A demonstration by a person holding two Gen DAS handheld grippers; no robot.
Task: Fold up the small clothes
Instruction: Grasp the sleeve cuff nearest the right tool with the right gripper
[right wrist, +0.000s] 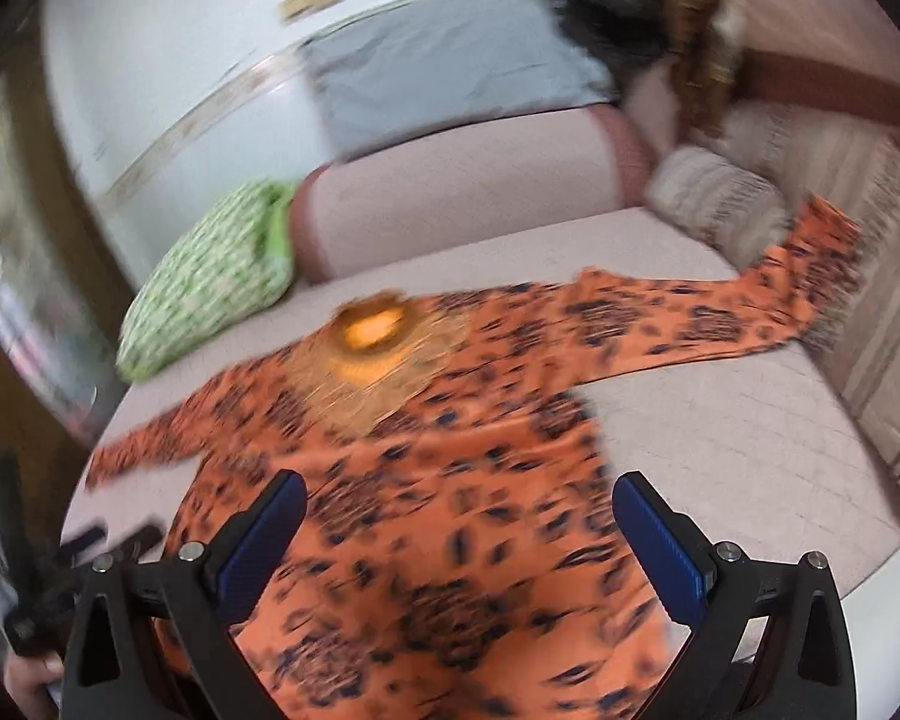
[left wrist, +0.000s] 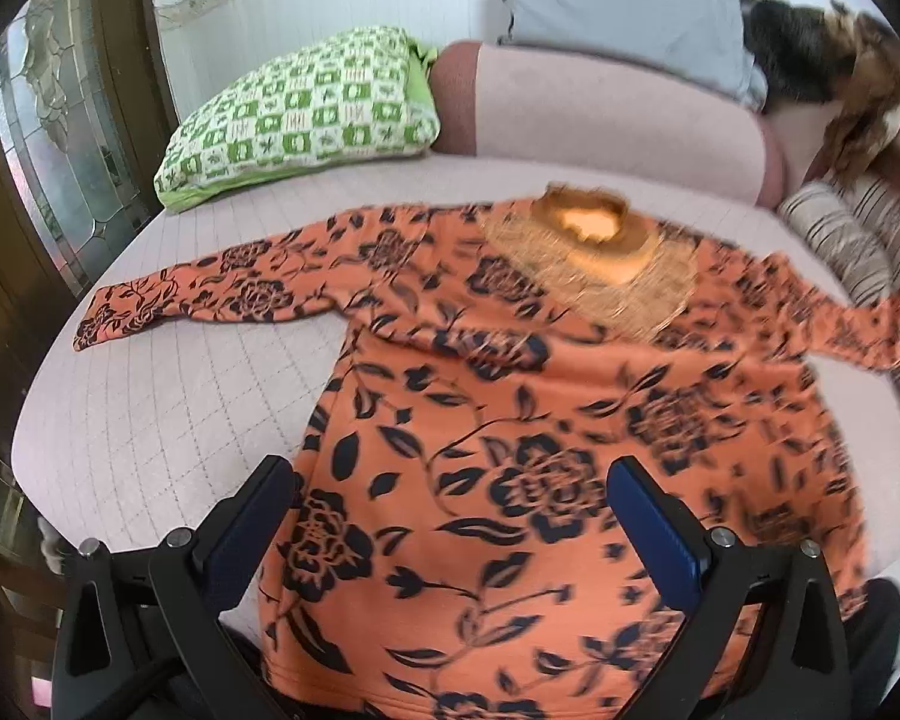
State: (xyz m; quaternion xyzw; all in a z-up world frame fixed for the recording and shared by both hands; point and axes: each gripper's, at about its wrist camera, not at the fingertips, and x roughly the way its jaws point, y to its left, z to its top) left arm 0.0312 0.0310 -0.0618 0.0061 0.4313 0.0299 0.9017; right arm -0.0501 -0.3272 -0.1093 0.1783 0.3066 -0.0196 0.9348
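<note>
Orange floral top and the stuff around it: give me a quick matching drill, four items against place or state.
Items:
1. orange floral top
2. green checked pillow
3. striped cushion
4. left gripper

Places or states:
A. far left of the bed, against the pink bolster
B. open, fingers apart over the hem end
C. spread flat, both sleeves out
D. right edge of the bed, by the right sleeve

Pairs: 1-C, 2-A, 3-D, 4-B
</note>
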